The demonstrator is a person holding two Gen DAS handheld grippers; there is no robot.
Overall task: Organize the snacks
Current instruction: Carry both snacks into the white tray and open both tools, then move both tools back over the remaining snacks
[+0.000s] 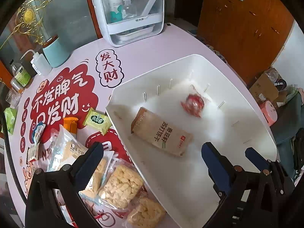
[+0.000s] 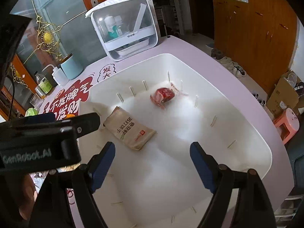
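Left wrist view, nearest zone: my left gripper (image 1: 152, 152) has its jaws spread wide with nothing between them. Its left finger hangs over the loose snacks; its right finger hangs over the white bin (image 1: 121, 93). Directly below the left finger lie clear packets of puffed-rice cakes (image 1: 121, 186) on the pink table (image 1: 142, 55), outside the bin and just beside its near-left wall. Beyond them on the table sit an orange packet (image 1: 70, 123) and a green packet (image 1: 97, 121), the green one close to the bin's left corner.

Right wrist view, nearest zone: my right gripper (image 2: 153, 163) also has its jaws apart and empty, both fingers over bare bin floor. My left gripper's body crosses this view at the left edge.

Bin contents: 2 items. A tan paper snack pack (image 2: 130, 131) lies flat on the floor toward the left wall. A red wrapped snack (image 2: 165, 95) lies farther back, well apart from the tan pack.

Far zone: a blue cup (image 1: 55, 52) and a white squeeze bottle (image 1: 39, 64) stand at the table's left edge. A clear-fronted white storage box (image 1: 131, 13) stands at the far end; it holds bottles and a tray.
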